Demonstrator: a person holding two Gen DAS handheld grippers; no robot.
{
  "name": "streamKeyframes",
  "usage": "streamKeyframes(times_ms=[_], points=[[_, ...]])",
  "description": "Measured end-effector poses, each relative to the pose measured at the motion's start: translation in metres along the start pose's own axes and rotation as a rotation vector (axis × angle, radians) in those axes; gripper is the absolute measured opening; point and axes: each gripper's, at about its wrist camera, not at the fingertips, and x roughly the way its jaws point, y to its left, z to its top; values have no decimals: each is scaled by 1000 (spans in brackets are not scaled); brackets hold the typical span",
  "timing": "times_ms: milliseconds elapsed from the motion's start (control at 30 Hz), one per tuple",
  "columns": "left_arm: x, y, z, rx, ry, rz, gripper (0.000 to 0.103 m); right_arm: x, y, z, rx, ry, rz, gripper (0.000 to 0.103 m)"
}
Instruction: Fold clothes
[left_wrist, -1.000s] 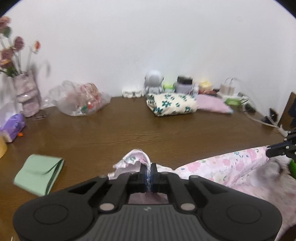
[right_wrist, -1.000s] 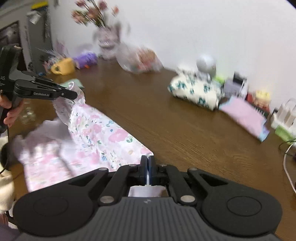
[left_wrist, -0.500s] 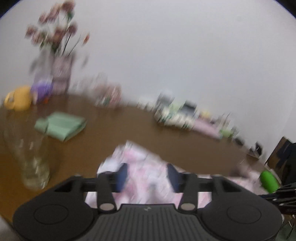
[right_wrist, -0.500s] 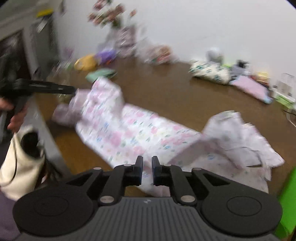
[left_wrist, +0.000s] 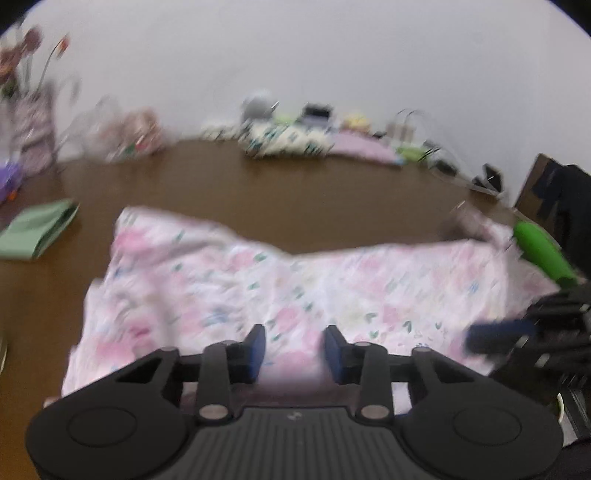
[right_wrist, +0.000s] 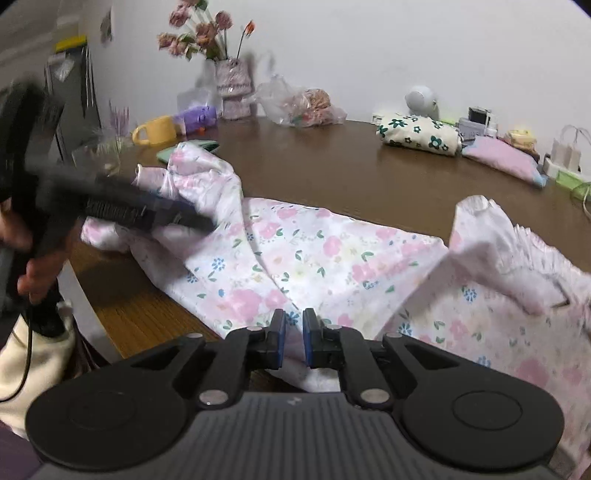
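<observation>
Left gripper (left_wrist: 294, 349): fingers spread wide, nothing between them. Right gripper (right_wrist: 293, 339): fingers parted by a narrow gap, gripping nothing. Floral garment (right_wrist: 317, 258) lies spread across the counter (right_wrist: 369, 177), mid-frame in both views, partly bunched at left.

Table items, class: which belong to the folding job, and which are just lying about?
Job: pink floral garment, left gripper, right gripper.
Lying about: yellow mug, flower vase, plastic bag, green cloth, daisy-print bundle.
</observation>
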Motion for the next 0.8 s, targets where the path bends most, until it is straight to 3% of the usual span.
streamKeyframes(times_ms=[33, 233, 267, 333, 400, 500, 600, 733, 800], points=[[-2, 6, -7, -18, 11, 9, 15, -1, -1, -2, 7, -8, 3, 9], [-16, 8, -5, -56, 23, 39, 15, -2, -2, -3, 15, -28, -25, 11], [-25, 3, -1, -48, -11, 39, 19, -6, -1, -2, 6, -36, -58, 14], [-38, -9, 10, -29, -99, 1, 43, -23, -4, -4, 2, -75, -78, 32], [-38, -21, 17, -20, -156, -40, 51, -43, -11, -9, 33, -111, -62, 39], [-14, -43, 23, 8, -130, -82, 51, -68, -20, -17, 107, -124, -50, 39], [6, -56, 15, 39, -84, -81, 50, -74, -26, -28, 186, -81, -52, 39], [17, -53, 2, 12, -39, -65, 50, -71, -40, -41, 301, -35, -112, 40], [20, -49, -3, 1, -23, -59, 50, -70, -47, -44, 354, -47, -157, 48]])
